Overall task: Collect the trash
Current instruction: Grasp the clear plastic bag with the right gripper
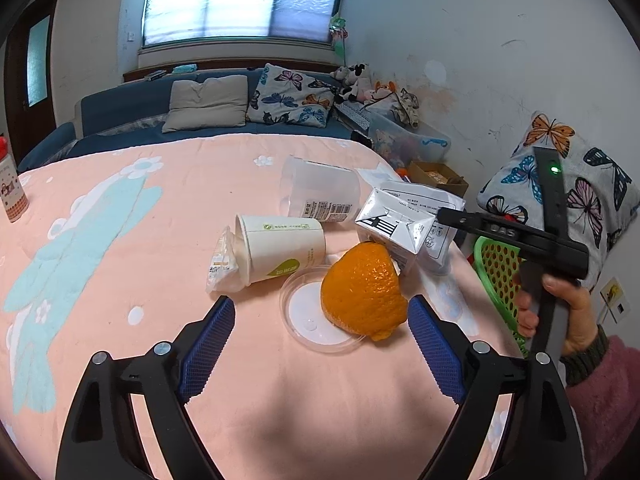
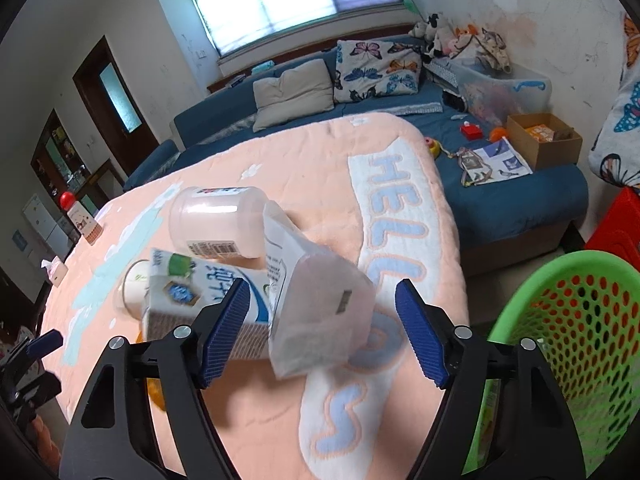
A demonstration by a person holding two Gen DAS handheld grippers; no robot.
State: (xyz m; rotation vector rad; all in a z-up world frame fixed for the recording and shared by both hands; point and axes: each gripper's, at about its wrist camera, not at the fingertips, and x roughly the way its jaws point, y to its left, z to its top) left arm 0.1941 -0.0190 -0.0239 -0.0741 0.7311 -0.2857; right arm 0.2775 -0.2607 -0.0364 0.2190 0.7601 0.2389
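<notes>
Our left gripper [image 1: 321, 322] hangs with its blue pads spread wide and nothing between them, just short of the orange peel [image 1: 362, 290], which lies partly on a clear plastic lid [image 1: 308, 322]. Our right gripper [image 2: 322, 328] is likewise released, jaws wide apart, with a silvery foil pouch [image 2: 320, 312] lying between and just beyond the pads – we judge it not yet gripped.

The trash sits clustered on the pink blanket [image 1: 120, 264]: a paper cup [image 1: 280, 248] on its side with a crumpled wrapper [image 1: 222, 264] at its mouth, a clear plastic cup [image 1: 320, 192] farther off, and a milk carton [image 1: 396, 228] at the right, touching the pouch. All of it looks light. The peel is soft and hollow, so we would pinch it across the dome gently; the lid is flat and slick, hard to lift off cloth. The pouch is thin and floppy – best taken at a folded edge. The cups would crush; take them across the rim.

The green basket [image 2: 560, 340] stands beyond the right edge of the blanket, near the right gripper. In the right view, the pouch and carton are blurred, and whether the pouch touches either pad we cannot tell. The basket's inside is mostly hidden.
</notes>
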